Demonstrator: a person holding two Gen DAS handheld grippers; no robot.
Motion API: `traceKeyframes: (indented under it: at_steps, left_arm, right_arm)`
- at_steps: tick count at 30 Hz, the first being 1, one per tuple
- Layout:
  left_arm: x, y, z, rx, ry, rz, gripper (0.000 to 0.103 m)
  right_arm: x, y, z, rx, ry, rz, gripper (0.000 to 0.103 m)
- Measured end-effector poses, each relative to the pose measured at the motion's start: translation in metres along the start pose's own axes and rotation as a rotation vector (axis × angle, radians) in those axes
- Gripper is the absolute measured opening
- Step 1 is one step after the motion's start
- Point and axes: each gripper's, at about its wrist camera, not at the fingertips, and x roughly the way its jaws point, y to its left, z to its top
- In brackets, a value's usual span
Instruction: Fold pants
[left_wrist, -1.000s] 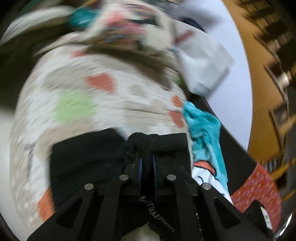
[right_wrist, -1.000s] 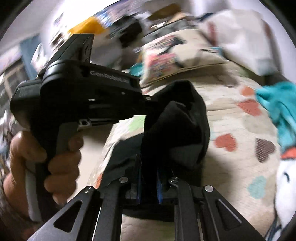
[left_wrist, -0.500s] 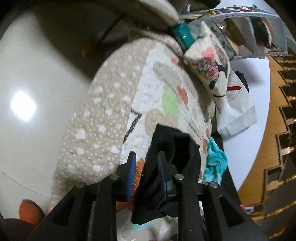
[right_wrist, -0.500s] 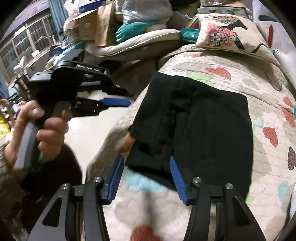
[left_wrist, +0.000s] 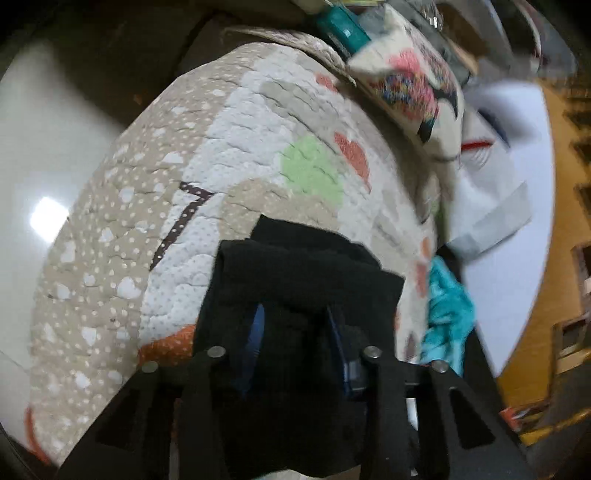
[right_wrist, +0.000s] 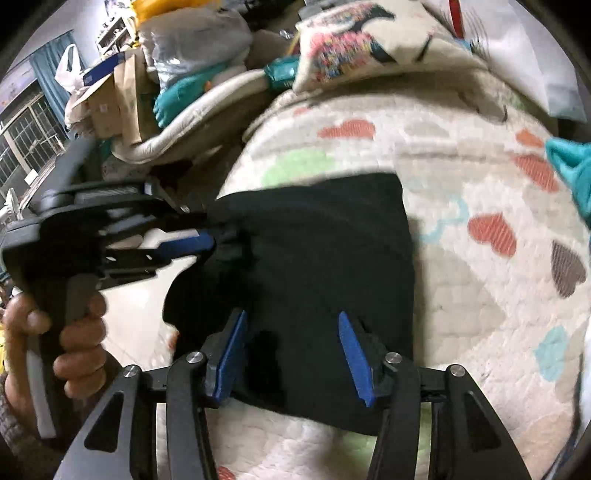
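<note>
The black pants (right_wrist: 317, 258) lie folded into a rough rectangle on a quilt with coloured hearts (right_wrist: 480, 229). My right gripper (right_wrist: 291, 350) is open, its blue pads straddling the near edge of the pants. My left gripper (right_wrist: 207, 236) reaches in from the left at the pants' left edge, where the cloth bunches up. In the left wrist view the left gripper (left_wrist: 295, 332) is open, and a fold of the black pants (left_wrist: 303, 280) lies between and over its fingers.
A patterned pillow (right_wrist: 354, 40) and a white bag (left_wrist: 491, 184) lie at the far end of the quilt. A teal garment (left_wrist: 447, 310) lies at the quilt's right side. Boxes and bags (right_wrist: 122, 85) stand beyond the left edge, above the floor (left_wrist: 37, 155).
Both grippers let go of the pants and opened. The pants dropped flat onto the quilt. My left gripper has come back to the pants' left edge and the right one has closed in on the near edge.
</note>
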Motion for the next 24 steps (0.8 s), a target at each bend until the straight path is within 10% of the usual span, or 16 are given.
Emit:
traceKeyframes:
  at_steps: [4, 11, 20, 24]
  left_arm:
    - [-0.014, 0.021, 0.005, -0.091, 0.010, -0.055, 0.034]
    - [-0.063, 0.017, -0.009, -0.047, -0.071, 0.078, 0.042]
    - [-0.101, -0.081, -0.087, 0.384, -0.328, 0.462, 0.047]
    - [-0.122, -0.121, -0.122, 0.530, -0.508, 0.547, 0.073]
  right_arm:
    - [0.001, 0.002, 0.000, -0.012, -0.006, -0.003, 0.057]
    - [-0.029, -0.027, -0.007, 0.130, -0.085, 0.059, 0.059]
    - [-0.088, -0.037, -0.008, 0.133, -0.297, -0.105, 0.061]
    - [-0.124, -0.021, -0.017, 0.062, -0.483, -0.311, 0.083]
